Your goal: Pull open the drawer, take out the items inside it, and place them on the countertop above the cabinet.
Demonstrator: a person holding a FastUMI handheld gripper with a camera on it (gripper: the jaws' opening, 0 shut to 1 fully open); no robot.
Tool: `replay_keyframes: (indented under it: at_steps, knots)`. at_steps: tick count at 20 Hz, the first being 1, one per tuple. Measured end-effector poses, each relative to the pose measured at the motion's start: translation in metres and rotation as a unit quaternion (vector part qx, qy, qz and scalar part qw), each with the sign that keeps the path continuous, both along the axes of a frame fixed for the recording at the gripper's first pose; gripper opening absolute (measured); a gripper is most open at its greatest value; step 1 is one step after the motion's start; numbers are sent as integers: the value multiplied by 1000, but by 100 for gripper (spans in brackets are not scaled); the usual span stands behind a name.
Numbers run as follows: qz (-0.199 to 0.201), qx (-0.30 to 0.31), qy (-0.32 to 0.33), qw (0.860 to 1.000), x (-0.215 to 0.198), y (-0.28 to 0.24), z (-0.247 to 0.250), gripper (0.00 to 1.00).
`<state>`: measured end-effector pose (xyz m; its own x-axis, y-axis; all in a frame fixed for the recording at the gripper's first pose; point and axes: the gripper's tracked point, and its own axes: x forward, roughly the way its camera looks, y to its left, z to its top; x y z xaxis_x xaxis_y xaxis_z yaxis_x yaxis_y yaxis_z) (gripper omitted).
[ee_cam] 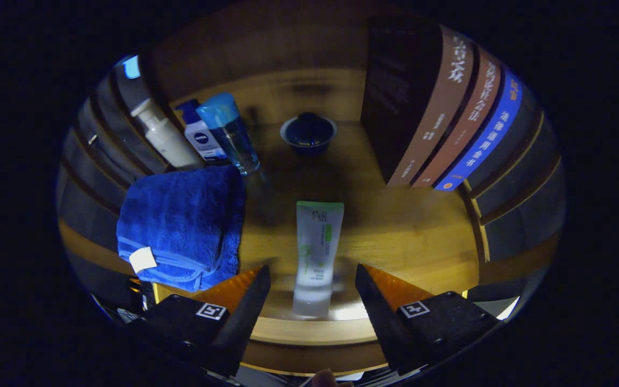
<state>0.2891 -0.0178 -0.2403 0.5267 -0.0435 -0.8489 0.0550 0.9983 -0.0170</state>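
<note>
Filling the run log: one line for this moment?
gripper: open | white-and-green plastic tube: lying on wooden countertop, between fingers, untouched | folded blue towel: beside

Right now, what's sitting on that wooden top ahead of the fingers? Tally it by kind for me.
Tubes: 1, the white-green tube lying between the open gripper fingers.
Bottles: 3, white pump bottle, blue-capped white bottle, clear blue bottle.
Towels: 1, blue towel.
Bowls: 1, dark lidded bowl.
Books: 4, standing books.
Total: 10.

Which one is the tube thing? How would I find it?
Start at the wooden countertop. Beside the folded blue towel, a pale, flat squeeze tube with green print lies between the open gripper fingers, untouched. Unlike the upright bottles behind, it lies flat.
</note>
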Motion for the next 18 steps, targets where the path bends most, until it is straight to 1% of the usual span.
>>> replay_keyframes:
  at_steps: [2,3,6,8,10,12,15,18]
  knots:
    - [17,-26,-53,998,-6,-5,17,100]
    - [22,-28,-76,996,-13,-4,26,100]
    - [38,-11,-146,988,-43,10,54,100]
    - [42,5,-202,978,-65,18,75,100]
    - [43,18,-261,964,-88,25,93,100]
    - [46,27,-305,951,-118,31,102,100]
    - [44,51,-340,938,-159,38,83,100]
    - [22,76,-358,930,-186,34,50,100]
